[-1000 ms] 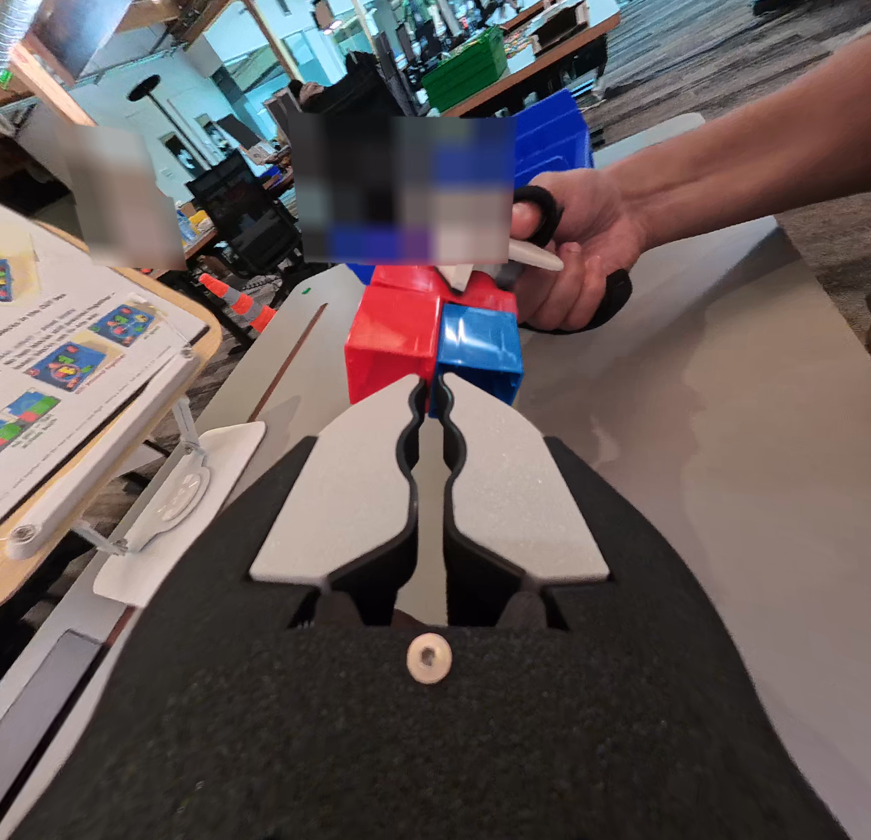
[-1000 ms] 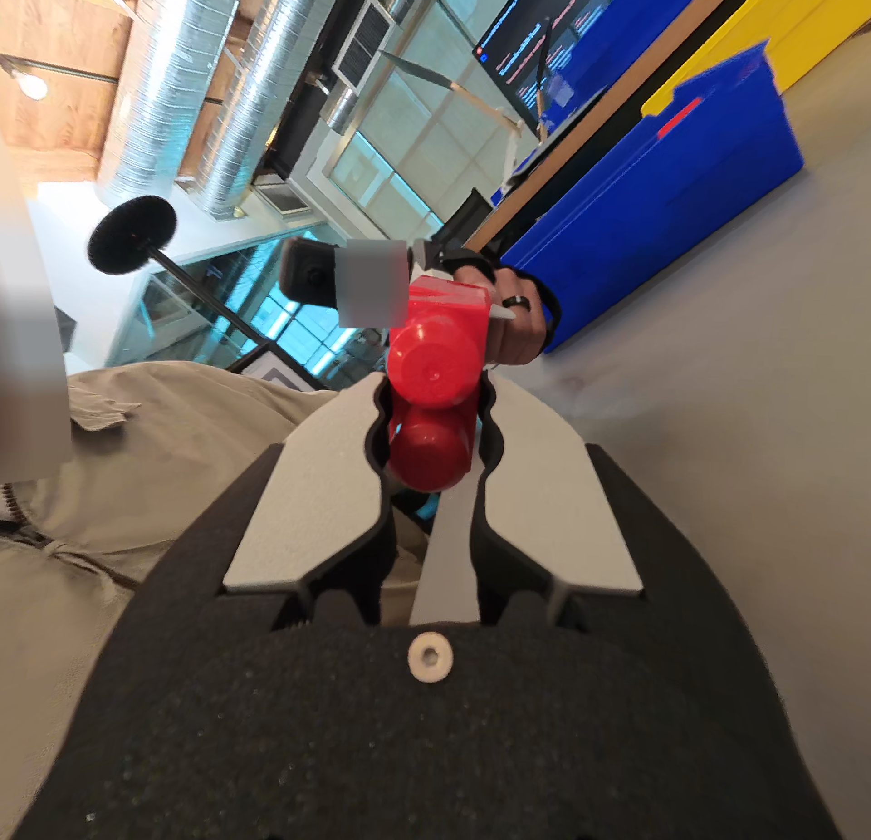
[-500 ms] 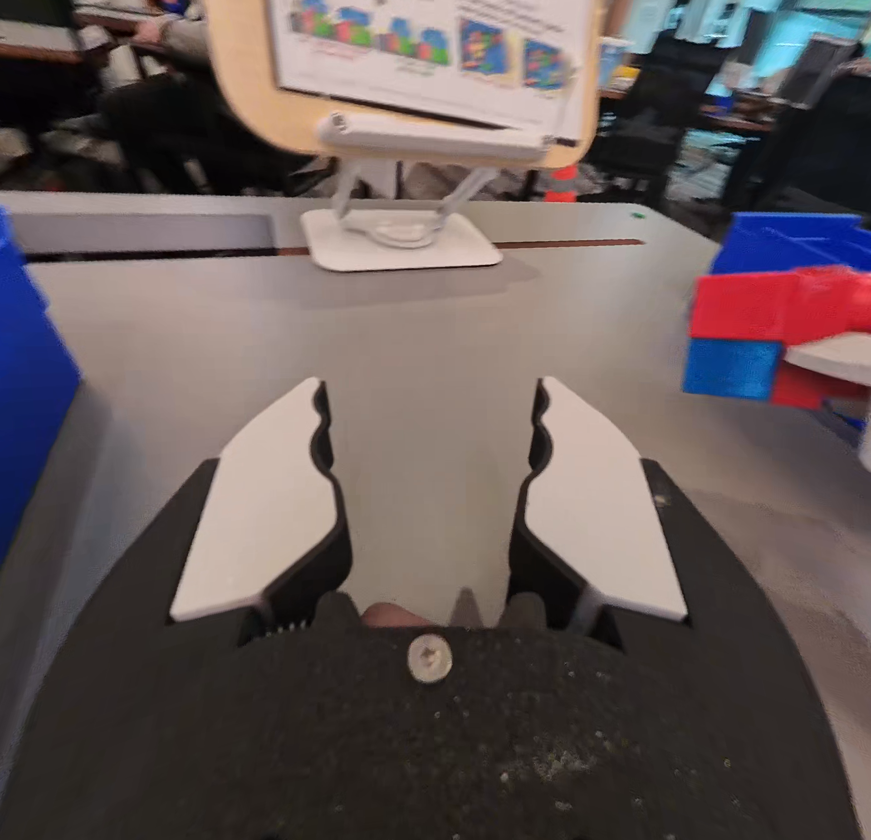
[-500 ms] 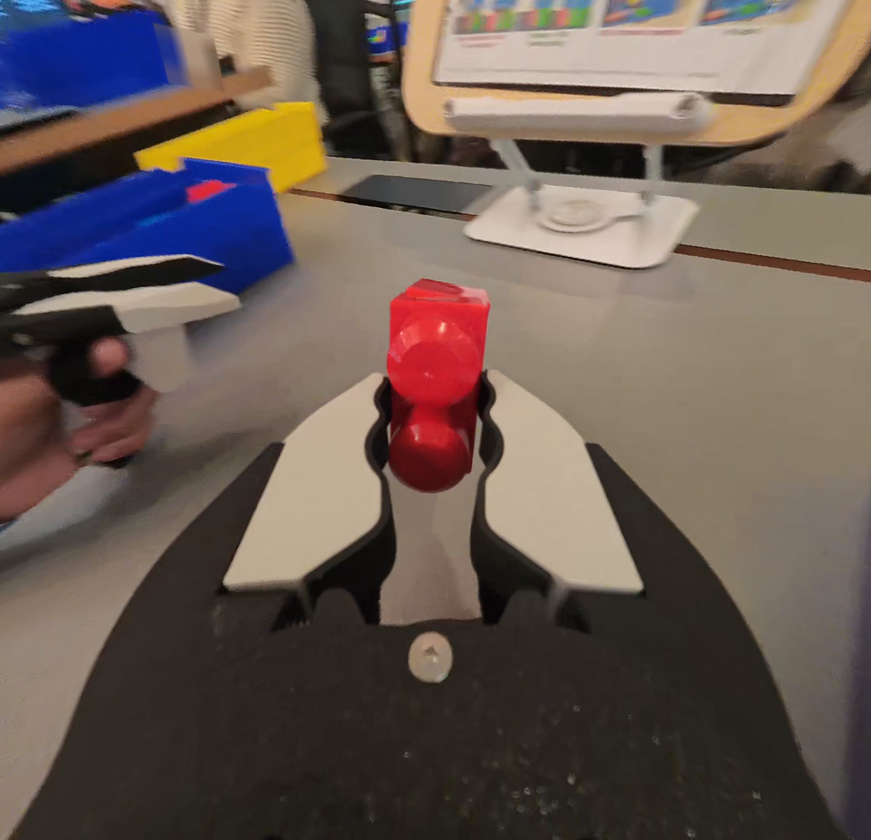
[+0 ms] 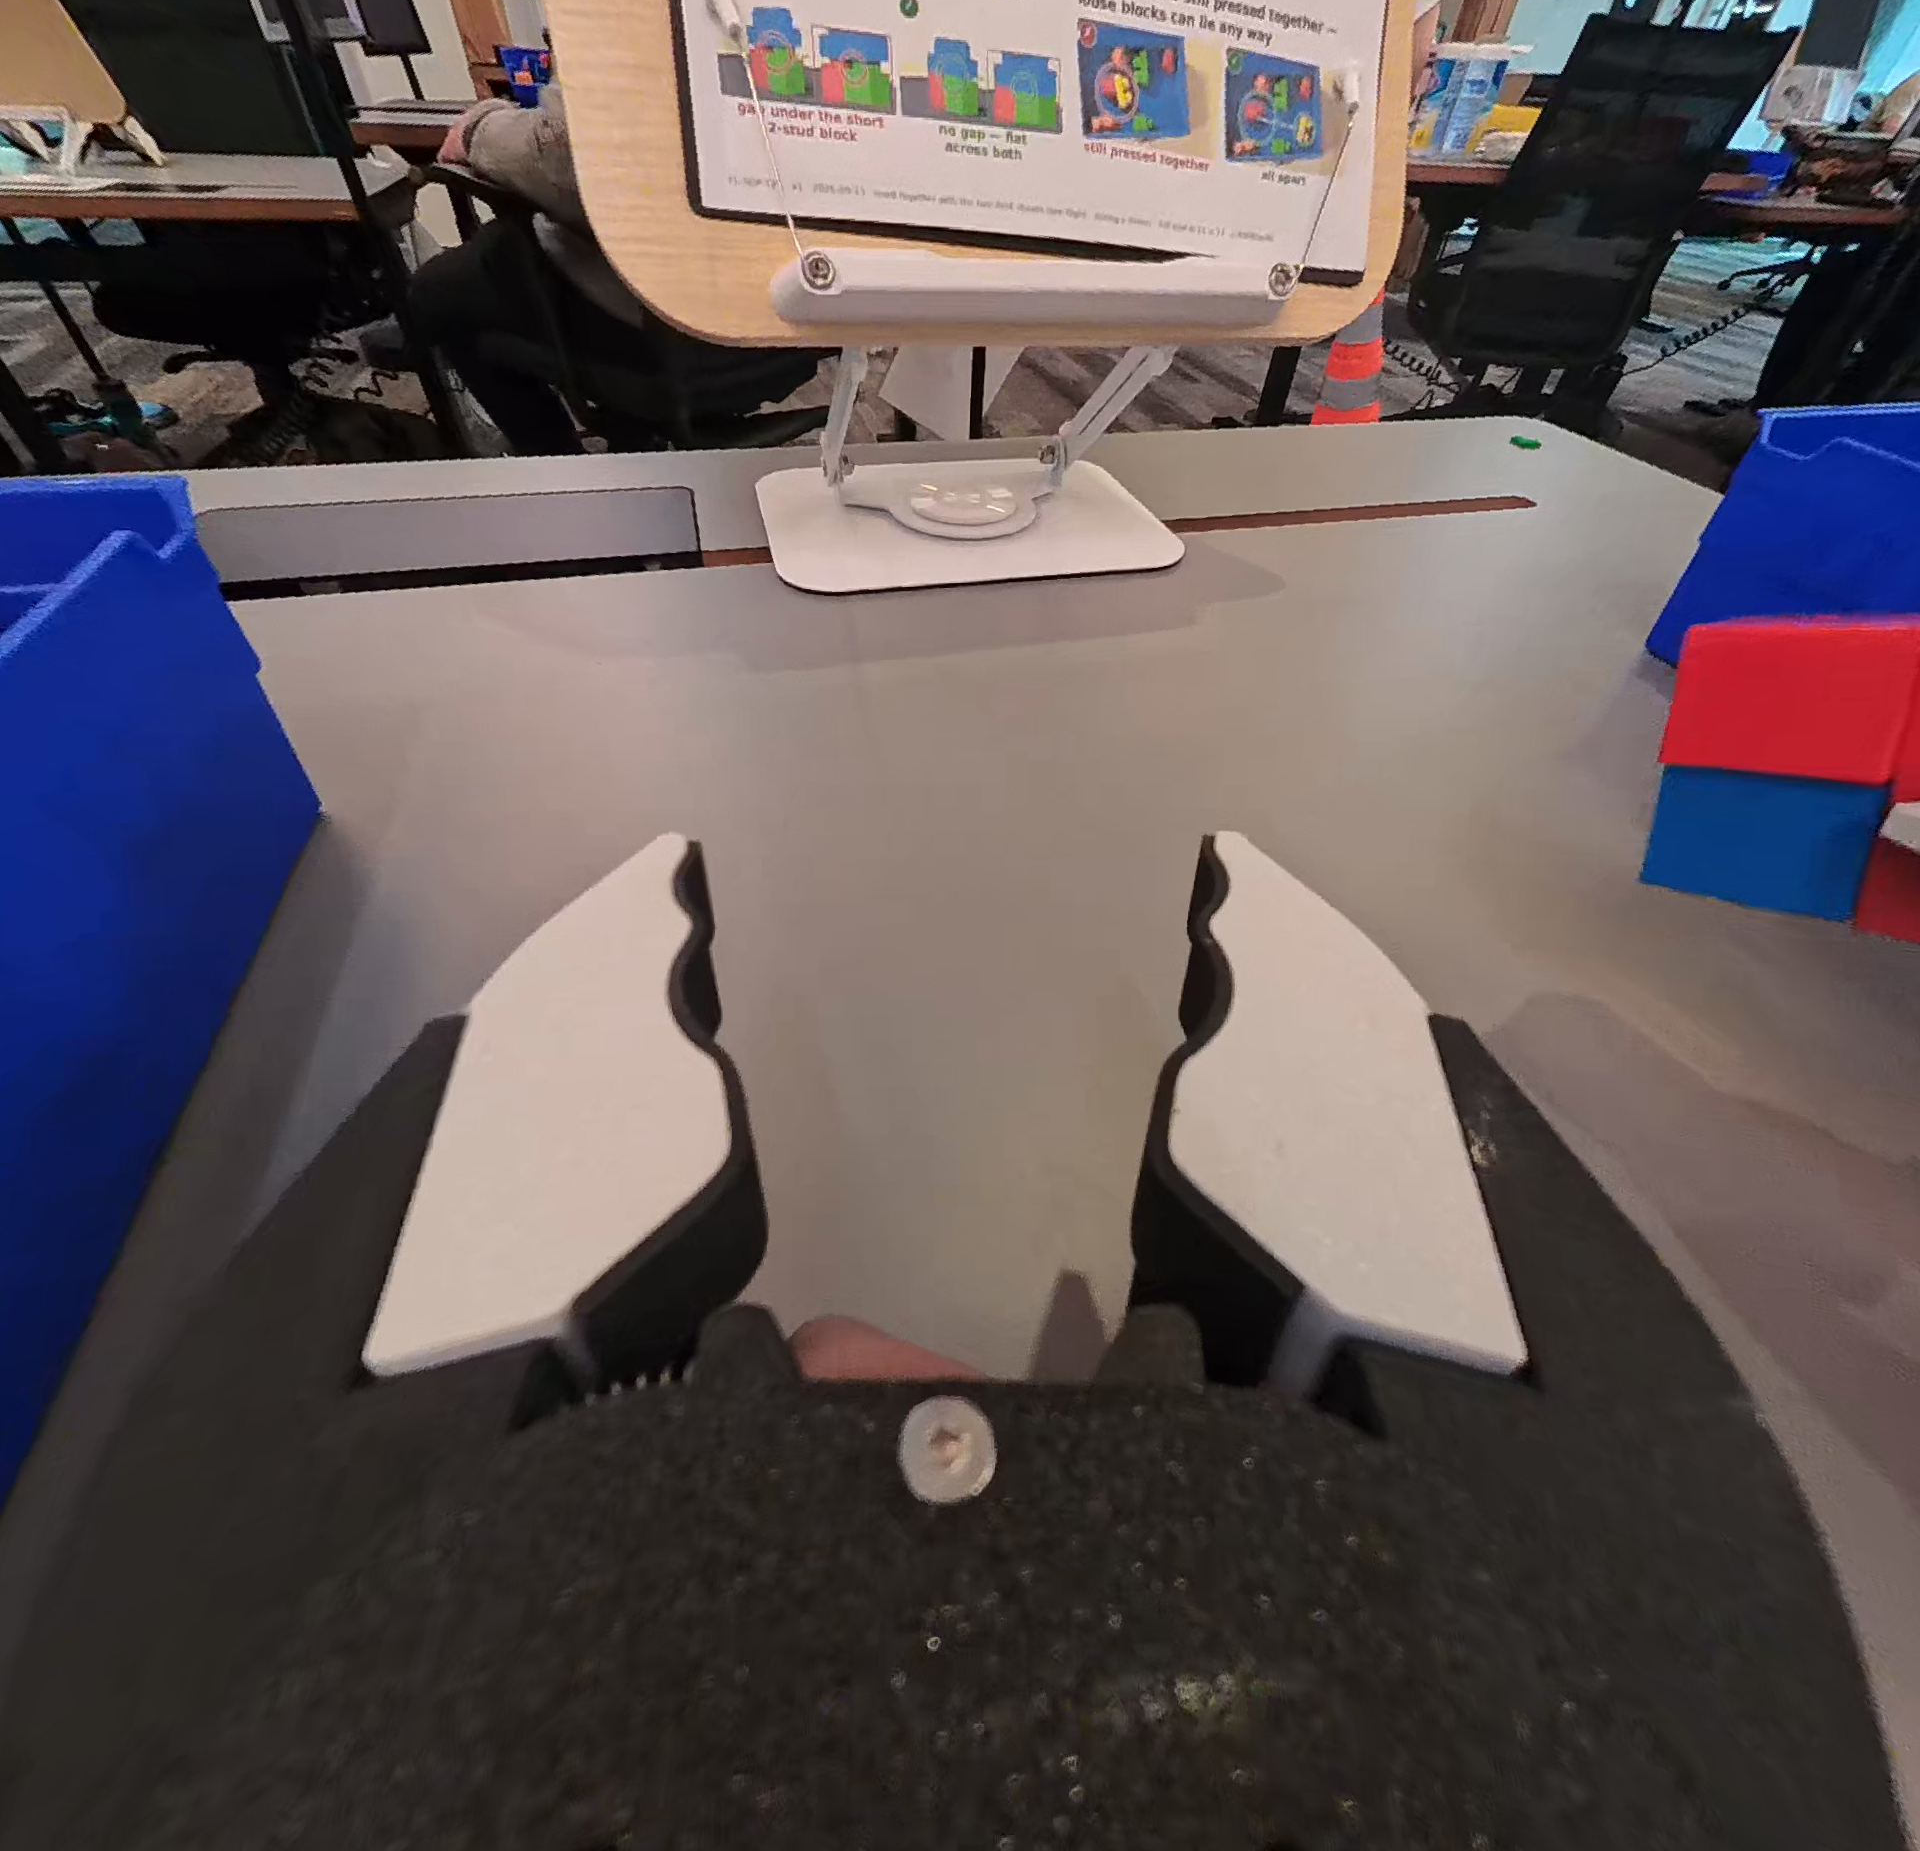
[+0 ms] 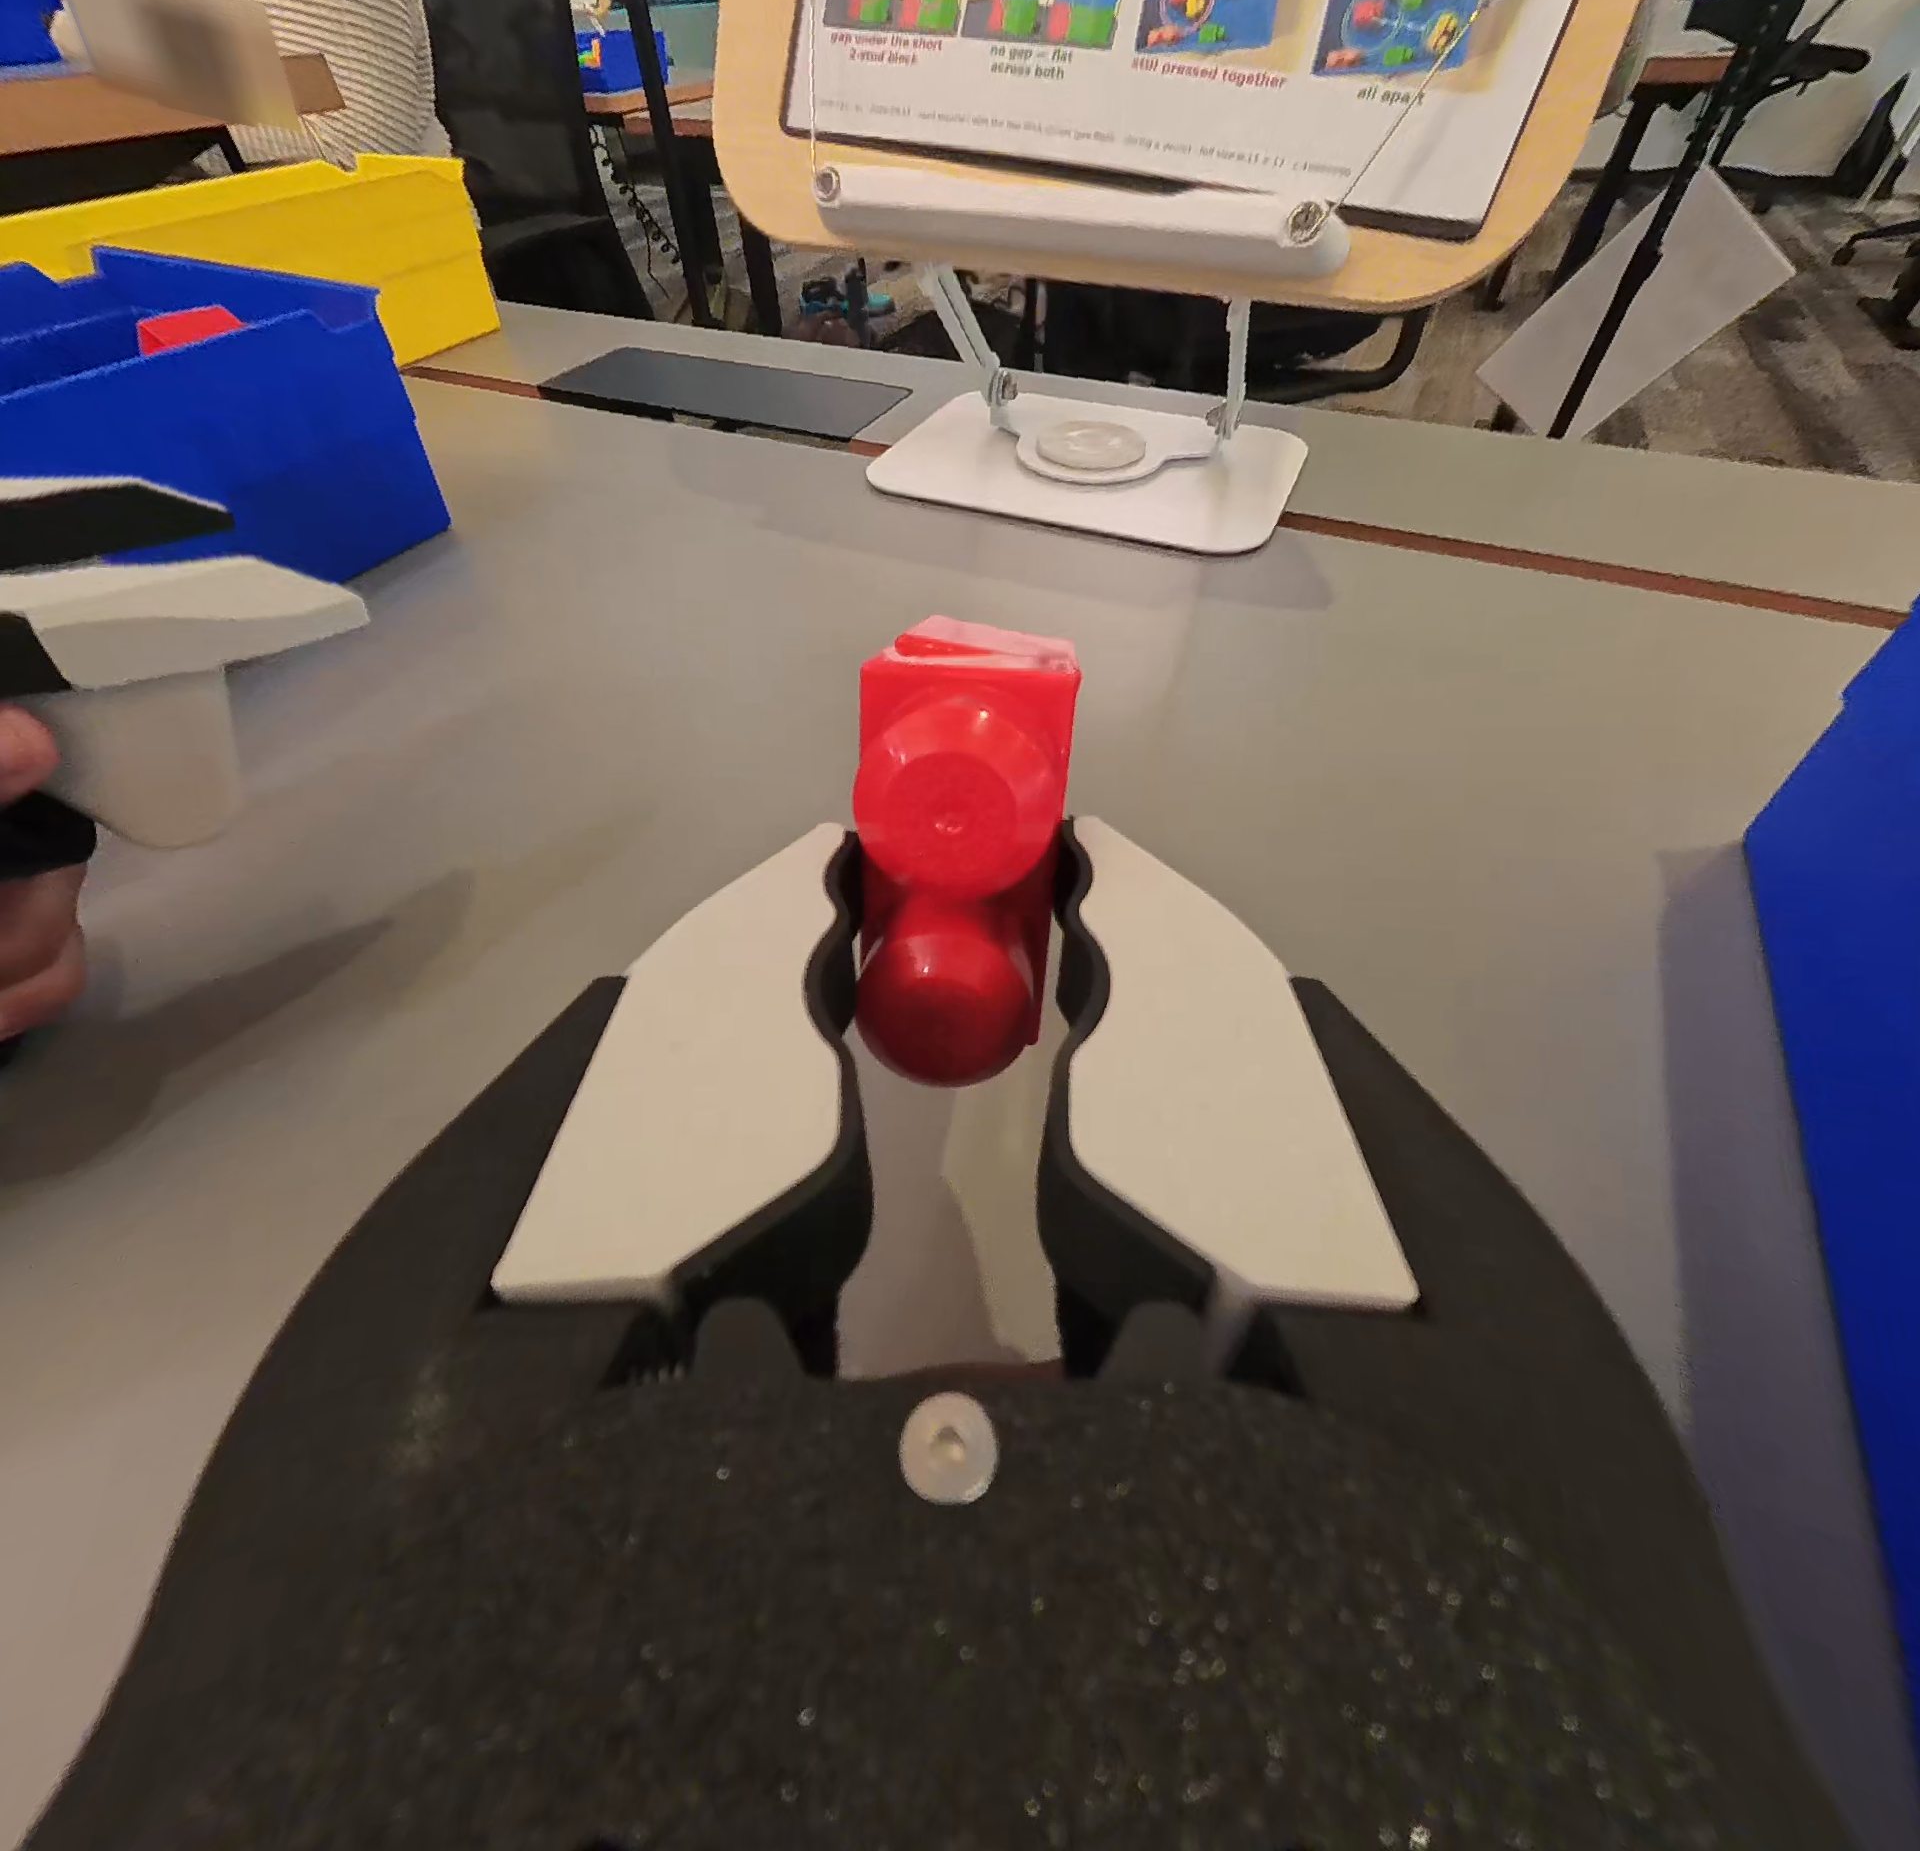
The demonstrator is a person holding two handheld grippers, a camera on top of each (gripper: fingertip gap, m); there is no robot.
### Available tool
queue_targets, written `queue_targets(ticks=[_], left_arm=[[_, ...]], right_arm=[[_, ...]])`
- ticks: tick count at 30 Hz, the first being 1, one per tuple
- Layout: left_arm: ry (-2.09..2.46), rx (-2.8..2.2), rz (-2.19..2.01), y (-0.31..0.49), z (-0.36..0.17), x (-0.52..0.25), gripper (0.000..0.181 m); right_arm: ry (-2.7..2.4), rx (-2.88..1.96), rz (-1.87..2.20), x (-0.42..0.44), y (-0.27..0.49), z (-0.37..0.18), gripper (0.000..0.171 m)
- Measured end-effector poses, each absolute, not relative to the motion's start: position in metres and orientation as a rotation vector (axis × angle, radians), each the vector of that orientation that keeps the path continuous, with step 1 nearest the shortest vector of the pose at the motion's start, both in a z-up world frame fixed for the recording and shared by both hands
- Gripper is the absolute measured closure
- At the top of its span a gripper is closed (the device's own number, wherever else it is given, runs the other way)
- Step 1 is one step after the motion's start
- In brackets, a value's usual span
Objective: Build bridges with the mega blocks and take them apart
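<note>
- Right wrist view: our right hand-held gripper (image 6: pixel 951 928) is clamped on the red two-stud block (image 6: pixel 961 835), studs toward the camera, held clear above the grey tabletop (image 6: pixel 1455 762)
- In the left wrist view that cluster shows at the right edge as a red block (image 5: pixel 1787 700) over a blue block (image 5: pixel 1756 845), so we judge that the bridge is only partly taken apart
- The left hand-held gripper (image 5: pixel 945 949) stands wide open and empty over bare tabletop, well apart from the cluster
- To do this step well, we should bring the open left jaws square onto the blue block's flat sides, close firmly, then peel it off with a slight rocking pull instead of a straight tug, keeping the right grip steady
- We should work low over the tabletop, so that a block that pops free does not bounce away
- Around us: a blue bin (image 6: pixel 239 419) to the left with a red piece (image 6: pixel 187 331) inside, a yellow bin (image 6: pixel 343 232) behind it, and another blue bin (image 5: pixel 1829 513) to the right
- The instruction board (image 6: pixel 1143 87) on its white stand (image 6: pixel 1091 471) sits at the far edge, out of the way
- Nothing lies between the two grippers; only the bin walls at either side limit a wide swing
</note>
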State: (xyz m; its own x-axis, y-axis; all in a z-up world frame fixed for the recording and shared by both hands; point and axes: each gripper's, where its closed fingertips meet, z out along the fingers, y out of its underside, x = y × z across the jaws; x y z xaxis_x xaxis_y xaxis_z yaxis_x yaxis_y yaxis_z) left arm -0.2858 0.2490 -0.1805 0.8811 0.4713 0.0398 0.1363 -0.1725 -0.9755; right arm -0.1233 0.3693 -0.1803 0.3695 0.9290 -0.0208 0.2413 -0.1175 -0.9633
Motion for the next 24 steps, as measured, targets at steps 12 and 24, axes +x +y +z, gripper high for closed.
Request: queue_targets(ticks=[12,24], left_arm=[[-0.467,-1.762,0.265,0.248,-0.183,-0.294,0.101],[-0.441,-1.756,0.222,0.25,-0.174,-0.287,0.103]], right_arm=[[-1.17,-2.094,0.529,-0.001,0.582,-0.1,0.136],[-1.201,-2.625,0.094,0.027,0.676,-0.211,0.136]])
